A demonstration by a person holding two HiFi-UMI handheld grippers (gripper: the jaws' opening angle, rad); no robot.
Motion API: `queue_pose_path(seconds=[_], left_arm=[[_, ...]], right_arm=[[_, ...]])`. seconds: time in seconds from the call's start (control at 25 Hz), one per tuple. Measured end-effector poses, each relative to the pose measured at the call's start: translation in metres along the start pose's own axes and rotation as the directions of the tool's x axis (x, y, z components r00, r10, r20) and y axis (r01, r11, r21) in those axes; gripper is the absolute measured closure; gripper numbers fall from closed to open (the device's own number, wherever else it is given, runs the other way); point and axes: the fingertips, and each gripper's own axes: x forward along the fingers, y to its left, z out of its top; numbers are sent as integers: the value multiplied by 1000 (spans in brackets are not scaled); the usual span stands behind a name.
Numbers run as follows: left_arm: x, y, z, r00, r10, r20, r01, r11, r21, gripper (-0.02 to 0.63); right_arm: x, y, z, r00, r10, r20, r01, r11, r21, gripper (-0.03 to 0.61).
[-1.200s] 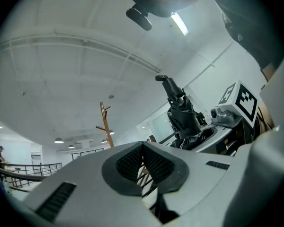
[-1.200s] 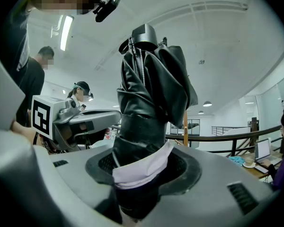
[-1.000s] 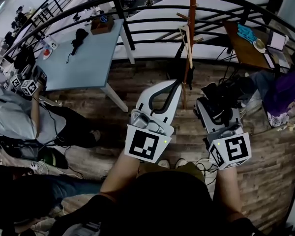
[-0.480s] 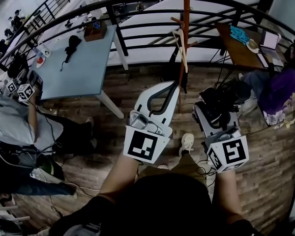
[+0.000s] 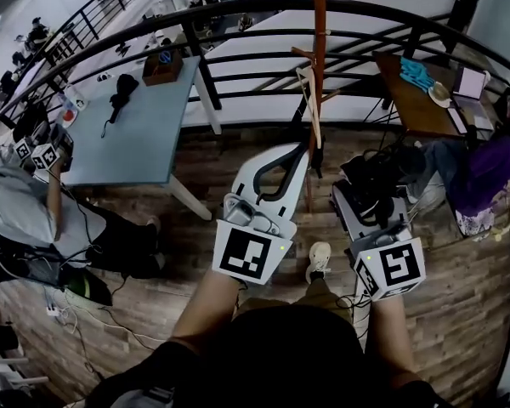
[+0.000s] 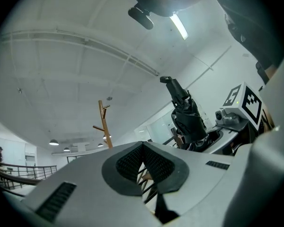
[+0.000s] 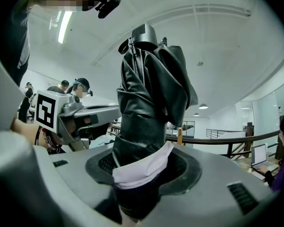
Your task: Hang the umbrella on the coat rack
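Right gripper clamps folded umbrella upright — coat rack ahead.

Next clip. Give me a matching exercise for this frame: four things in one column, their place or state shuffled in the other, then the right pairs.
Things
1. umbrella with white band
2. left gripper
3. coat rack
4. second black umbrella

Place or state
A. lying on the pale blue table
B. jaws together, nothing between them
C. clamped upright in the right gripper
D. standing by the black railing

Pairs: 1-C, 2-B, 3-D, 4-A
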Motion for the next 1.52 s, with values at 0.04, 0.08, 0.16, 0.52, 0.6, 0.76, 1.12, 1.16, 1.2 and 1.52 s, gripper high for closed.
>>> queue_pose_path(seconds=[0.04, 0.08, 0.16, 0.52, 0.6, 0.76, 1.12, 1.16, 1.2, 1.52], left_arm=[[8, 3, -3, 1000, 3, -4, -3, 1000, 4, 601], [16, 6, -6, 1000, 7, -7, -7, 1000, 5, 601], [33, 12, -10, 1000, 13, -5, -13, 1000, 5, 601], [129, 29, -27, 999, 48, 4, -48, 996, -77, 601], [163, 30, -28, 998, 59, 8, -58, 996, -68, 601], [210, 50, -39, 996, 83, 12, -83, 996, -44, 601], [265, 84, -39, 989, 148, 2, -148, 989, -11, 601], [267, 87, -40, 988, 154, 1, -154, 988, -7, 601], [269, 90, -40, 987, 160, 0, -160, 987, -3, 601], [283, 102, -36, 980, 200, 0, -200, 980, -4, 601]], right_arm=[[6, -6, 0, 1000, 5, 0, -5, 1000, -3, 351], [12, -13, -1, 1000, 8, 1, -8, 1000, -5, 351], [24, -28, 0, 1000, 15, 7, -15, 1000, -8, 351], [70, -111, 5, 997, 67, 41, -66, 997, -36, 351], [82, -145, 9, 996, 78, 52, -76, 996, -45, 351], [119, -184, 13, 992, 108, 68, -103, 993, -65, 351], [169, -234, 36, 981, 169, 100, -160, 983, -92, 351], [173, -235, 37, 979, 177, 102, -168, 981, -95, 351], [177, -235, 38, 977, 186, 104, -176, 980, -97, 351], [195, -240, 40, 963, 246, 106, -235, 966, -107, 351]])
